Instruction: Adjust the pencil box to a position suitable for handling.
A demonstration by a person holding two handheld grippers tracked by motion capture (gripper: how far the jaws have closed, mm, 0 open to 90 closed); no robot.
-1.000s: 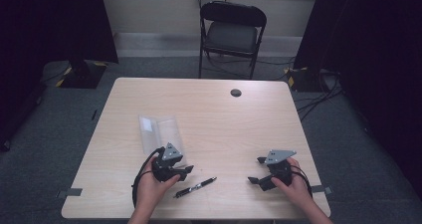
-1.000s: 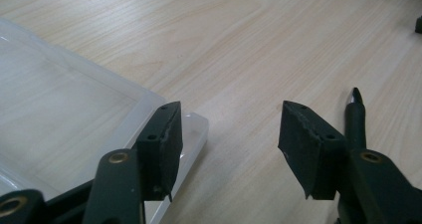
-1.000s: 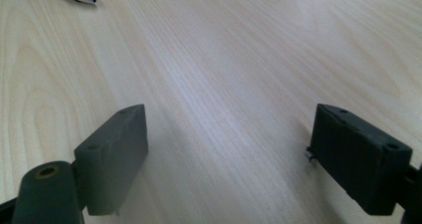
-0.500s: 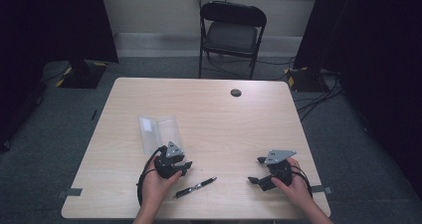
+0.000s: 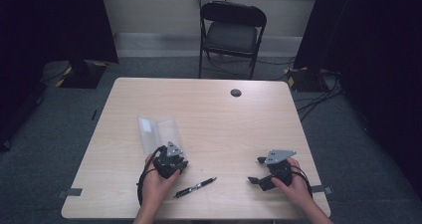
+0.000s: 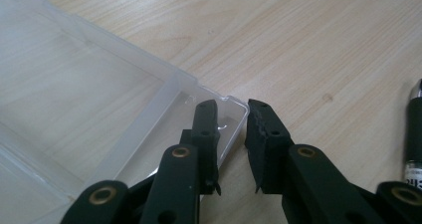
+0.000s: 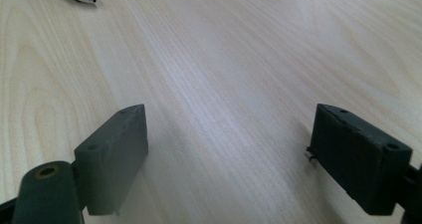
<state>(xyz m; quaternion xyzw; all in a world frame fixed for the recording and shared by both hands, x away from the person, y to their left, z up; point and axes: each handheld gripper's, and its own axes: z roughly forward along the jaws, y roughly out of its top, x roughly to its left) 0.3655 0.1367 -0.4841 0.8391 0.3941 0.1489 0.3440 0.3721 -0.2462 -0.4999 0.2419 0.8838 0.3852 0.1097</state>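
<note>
A clear plastic case (image 5: 159, 133) lies flat on the left half of the wooden table (image 5: 229, 119), its near corner (image 6: 234, 107) between the jaws of the left gripper (image 6: 231, 109). Those jaws have just been closing and now stand narrow, one over the case's corner and one just outside its edge; whether the pads press on it cannot be told. A black pen (image 5: 195, 186) lies just beside that hand, toward the table's near edge. Well apart, the right gripper (image 7: 229, 149) rests low over bare wood, jaws wide and holding nothing.
</note>
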